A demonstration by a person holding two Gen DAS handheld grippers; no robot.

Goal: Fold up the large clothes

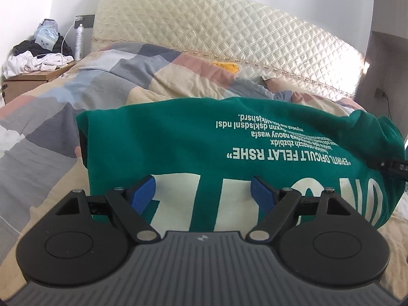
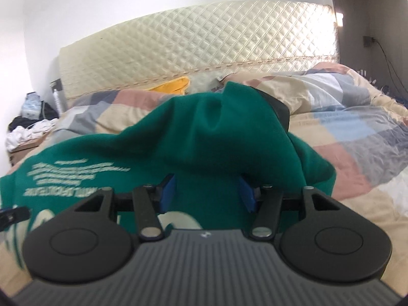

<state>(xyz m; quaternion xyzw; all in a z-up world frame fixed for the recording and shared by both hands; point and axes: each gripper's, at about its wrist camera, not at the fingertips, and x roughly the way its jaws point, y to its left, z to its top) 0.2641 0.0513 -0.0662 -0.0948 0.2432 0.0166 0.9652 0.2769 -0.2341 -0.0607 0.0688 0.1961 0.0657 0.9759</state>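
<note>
- Behind your work stands a cream quilted headboard (image 1: 229,33) against a white wall, with a patchwork quilt (image 1: 122,76) in grey, pink, blue and beige spread over the bed.
- At the bed's far left you have a wooden nightstand (image 1: 28,81) heaped with white and dark clothes, a white spray can (image 1: 78,42) upright beside the heap.
- A yellow cloth (image 1: 227,66) lies at the foot of the headboard.
- Your shirt (image 1: 204,140), green with white lettering that reads upside down from the left wrist camera, lies on the quilt right in front of both tools.
- Your left tongs (image 1: 204,195) are spread wide just over the big white letters; the blue pads (image 1: 144,193) hold nothing.
- Your right tongs (image 2: 207,193) stand partly apart, with a raised, bunched fold of the shirt draped across their tips; the pads (image 2: 169,191) do not press on it.
- That fold peaks near the shirt's right end, and a black part of the garment (image 2: 279,109) shows past it.
- From the left camera, the right tool's black tip (image 1: 392,165) shows at the shirt's right edge.
</note>
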